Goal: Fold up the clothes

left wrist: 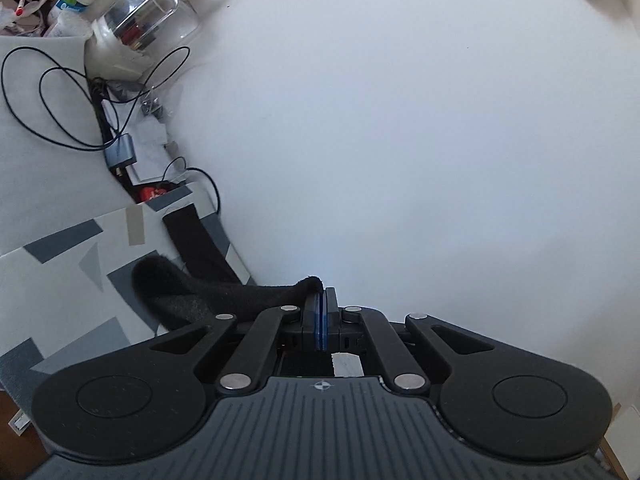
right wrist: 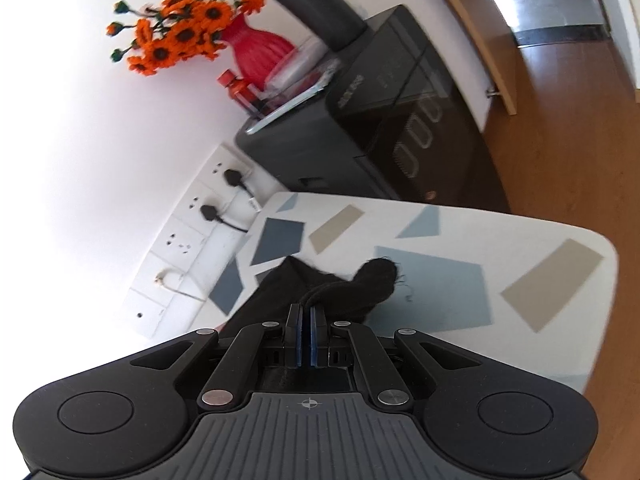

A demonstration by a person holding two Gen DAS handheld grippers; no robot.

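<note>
1. Left gripper [left wrist: 322,296]: fingers clenched on an edge of the black garment [left wrist: 208,296], which bunches over the fingertips and trails off to the left of them onto the patterned table [left wrist: 60,280].
2. Right gripper [right wrist: 306,312]: fingers pressed nearly together, pinching a corded edge of the same black garment [right wrist: 304,284]. The cloth spreads just ahead of the fingertips, and a rounded lobe of it lies ahead and to the right of them on the patterned table [right wrist: 540,280].
3. Step in hand, as judged: lifting the garment by two held points so that it can be spread and folded. Doing it well would mean keeping both pinches firm, drawing the two held edges apart until the cloth hangs flat, and laying it on the bare part of the table without twisting.
4. Hard to make out: what kind of garment it is and how large, since only dark folds show.
5. Hidden: the cloth spanning the two grippers. Neither view shows the other gripper.
6. Cut off: the table's near edge, behind each gripper body.
</note>
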